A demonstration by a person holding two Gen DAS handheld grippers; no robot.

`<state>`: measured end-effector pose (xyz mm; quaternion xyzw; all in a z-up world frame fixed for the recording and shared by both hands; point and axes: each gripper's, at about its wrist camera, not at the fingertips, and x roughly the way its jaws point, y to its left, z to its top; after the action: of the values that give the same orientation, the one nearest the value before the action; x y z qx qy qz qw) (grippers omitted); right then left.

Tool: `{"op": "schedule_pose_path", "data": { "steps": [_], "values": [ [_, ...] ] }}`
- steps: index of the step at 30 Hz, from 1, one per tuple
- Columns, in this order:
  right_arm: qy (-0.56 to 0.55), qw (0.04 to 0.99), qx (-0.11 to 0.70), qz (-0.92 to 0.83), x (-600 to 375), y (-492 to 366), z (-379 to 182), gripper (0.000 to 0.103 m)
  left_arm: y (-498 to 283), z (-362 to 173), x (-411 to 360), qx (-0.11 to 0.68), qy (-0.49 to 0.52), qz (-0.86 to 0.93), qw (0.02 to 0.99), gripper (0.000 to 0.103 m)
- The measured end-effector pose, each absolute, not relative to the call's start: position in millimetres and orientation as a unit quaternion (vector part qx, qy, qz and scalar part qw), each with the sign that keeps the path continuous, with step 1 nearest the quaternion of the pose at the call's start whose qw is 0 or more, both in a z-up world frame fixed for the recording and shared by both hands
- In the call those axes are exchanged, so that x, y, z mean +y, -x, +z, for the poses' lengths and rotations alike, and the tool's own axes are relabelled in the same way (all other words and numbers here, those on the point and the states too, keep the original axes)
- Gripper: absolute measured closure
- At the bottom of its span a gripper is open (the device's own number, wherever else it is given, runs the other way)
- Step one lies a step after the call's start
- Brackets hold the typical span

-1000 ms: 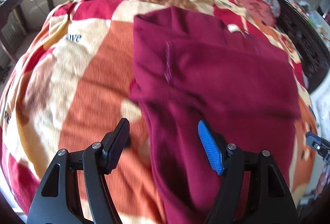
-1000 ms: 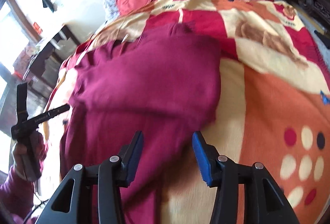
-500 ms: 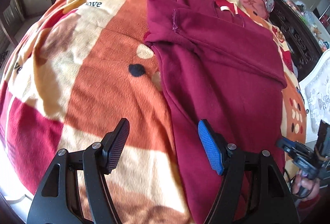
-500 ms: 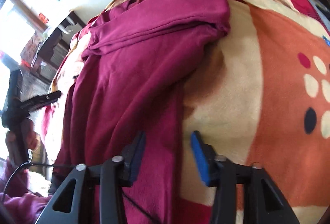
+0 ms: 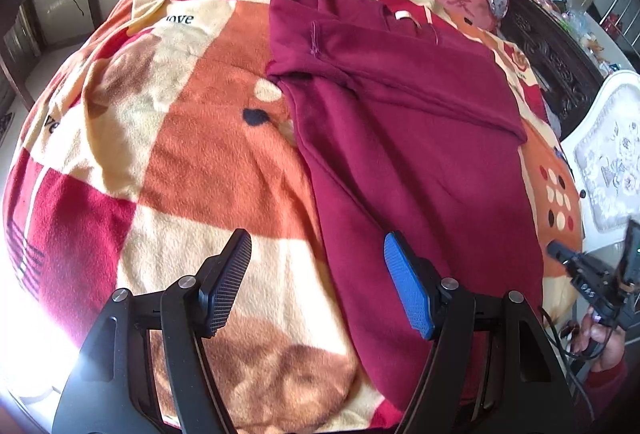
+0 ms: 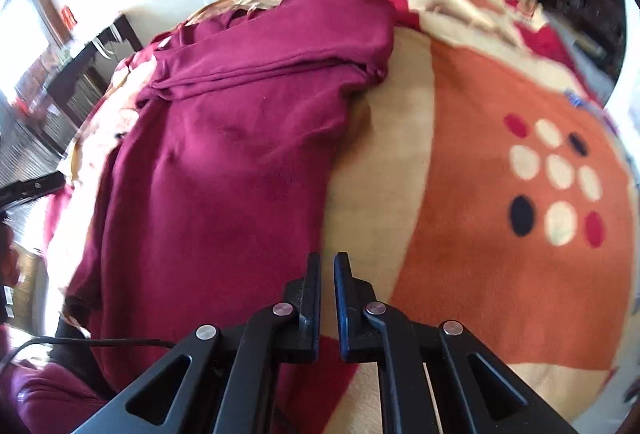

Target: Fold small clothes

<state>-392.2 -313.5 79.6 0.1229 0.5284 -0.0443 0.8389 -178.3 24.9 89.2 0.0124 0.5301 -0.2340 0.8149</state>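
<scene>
The left gripper (image 5: 316, 284) hangs released over the near left hem of the maroon garment (image 5: 416, 154); the right gripper (image 6: 327, 290) is almost clenched, pinching nothing visible. The garment lies on the bed blanket (image 5: 208, 154), sleeves folded across. Next, I judge, both must grasp the hem.

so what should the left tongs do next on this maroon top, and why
Probably close the left tongs on the near hem of the maroon top: they are open, straddling its left edge, while the right tongs look nearly shut at its right edge.
</scene>
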Motion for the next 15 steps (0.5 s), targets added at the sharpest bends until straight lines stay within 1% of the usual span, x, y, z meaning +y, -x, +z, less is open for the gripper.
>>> {"op": "schedule_pose_path", "data": {
  "steps": [1, 3, 5, 8, 12, 15],
  "values": [
    [-0.110, 0.848, 0.516, -0.045, -308.3, 395.9, 88.0, 0.095, 179.2, 89.1, 26.3, 0.531, -0.010, -0.234, 0.814, 0.034],
    [-0.114, 0.861, 0.496, -0.007, -295.6, 399.5, 107.6, 0.088, 180.7, 89.4, 31.0, 0.532, -0.009, -0.231, 0.815, 0.034],
    [-0.125, 0.861, 0.489, 0.069, -272.9, 396.4, 123.5, 0.083, 182.2, 90.0, 35.4, 0.530, -0.010, -0.225, 0.818, 0.034],
    [-0.117, 0.852, 0.487, 0.155, -228.7, 384.7, 128.8, 0.083, 183.5, 92.9, 44.6, 0.527, -0.006, -0.215, 0.822, 0.034],
    [-0.060, 0.817, 0.515, 0.252, -156.5, 367.1, 108.9, 0.083, 189.7, 99.0, 60.5, 0.522, -0.002, -0.206, 0.828, 0.034],
    [-0.061, 0.780, 0.542, 0.307, -127.1, 363.0, 95.0, 0.083, 193.7, 101.9, 72.0, 0.517, -0.008, -0.196, 0.833, 0.034]
  ]
}}
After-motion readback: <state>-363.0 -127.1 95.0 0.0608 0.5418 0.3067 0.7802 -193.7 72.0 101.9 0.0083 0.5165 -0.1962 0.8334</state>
